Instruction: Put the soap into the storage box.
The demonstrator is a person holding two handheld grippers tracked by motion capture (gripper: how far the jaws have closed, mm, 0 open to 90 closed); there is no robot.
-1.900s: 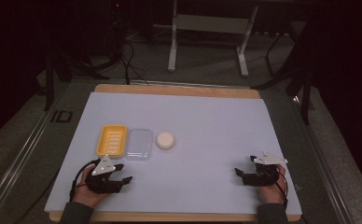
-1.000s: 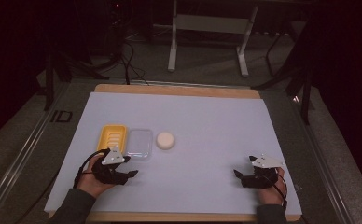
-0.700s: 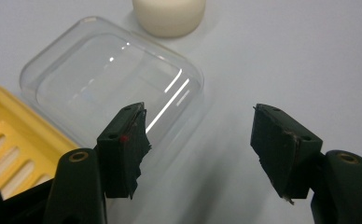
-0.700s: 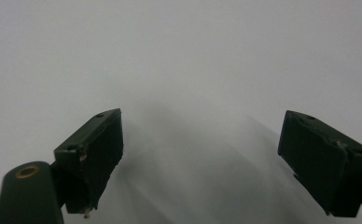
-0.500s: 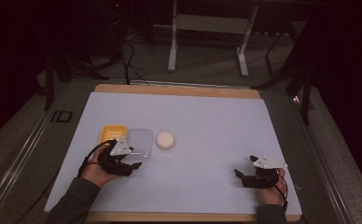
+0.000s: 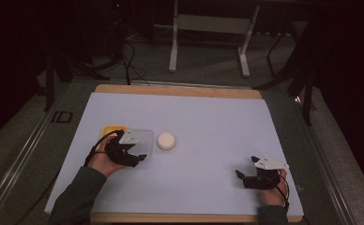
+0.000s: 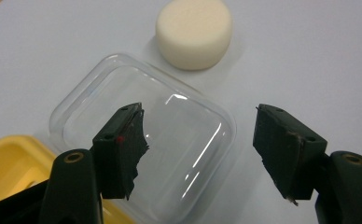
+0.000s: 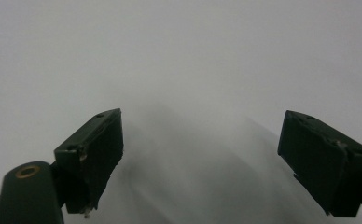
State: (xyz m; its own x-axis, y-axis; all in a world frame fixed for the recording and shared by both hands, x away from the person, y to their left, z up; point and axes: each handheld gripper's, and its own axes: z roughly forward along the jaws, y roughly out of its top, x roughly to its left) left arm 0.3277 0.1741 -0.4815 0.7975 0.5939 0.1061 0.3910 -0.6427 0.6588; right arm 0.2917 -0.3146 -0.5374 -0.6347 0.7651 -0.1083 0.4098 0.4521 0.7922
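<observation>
The left gripper (image 6: 140,156) has slid right over the clear plastic lid (image 7: 170,140), its jaws just opening, gripping nothing; the right gripper (image 6: 240,175) rests wide open on the tabletop (image 6: 208,122).

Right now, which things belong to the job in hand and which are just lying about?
In the job:
- left gripper, jaws just opening, above the clear lid
- clear lid
- yellow container, beside the lid

Lying about:
- white foam puck, apart from the lid
- right gripper, open over bare table
</observation>
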